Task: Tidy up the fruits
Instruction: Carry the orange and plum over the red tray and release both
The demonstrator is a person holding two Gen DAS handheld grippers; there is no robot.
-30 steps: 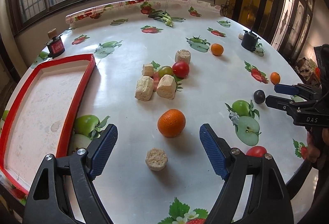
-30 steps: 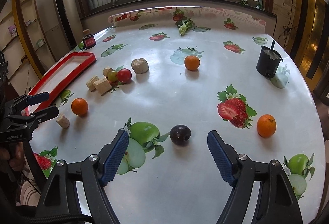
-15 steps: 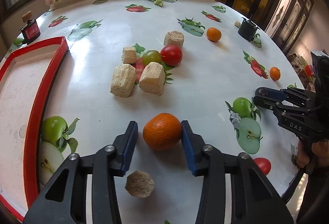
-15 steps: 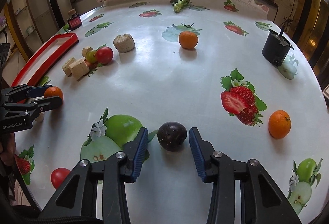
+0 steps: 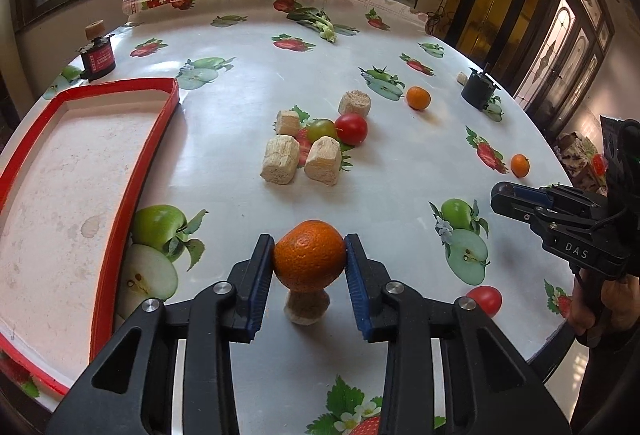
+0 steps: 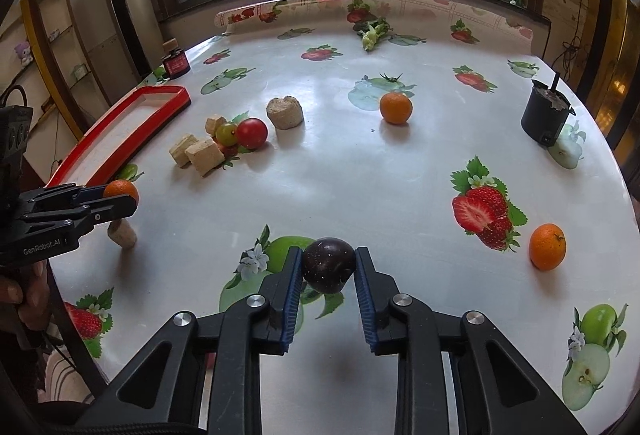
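My left gripper (image 5: 308, 241) is shut on an orange (image 5: 309, 261), its blue pads pressing both sides, held just above a beige bread chunk (image 5: 306, 309). A dark plum (image 6: 329, 271) sits between the pads of my right gripper (image 6: 329, 253), which is shut on it over a printed green apple. In the right wrist view the left gripper (image 6: 116, 201) and its orange (image 6: 120, 189) show at the left. The red-rimmed tray (image 5: 160, 123) lies to the left, with nothing in it. A red tomato (image 5: 351, 129) and a green tomato (image 5: 322, 129) lie mid-table.
Several bread chunks (image 5: 280, 160) surround the tomatoes. Loose oranges (image 6: 395, 108) (image 6: 547, 246) lie on the right half, and another red tomato (image 5: 485, 300) near the front edge. A black cup (image 6: 546, 115), a red jar (image 5: 98, 57) and some greens (image 5: 316, 20) stand farther back.
Both grippers were wide open a second ago. The left moved forward, closed on the orange and raised it off the table. The right closed on the plum.
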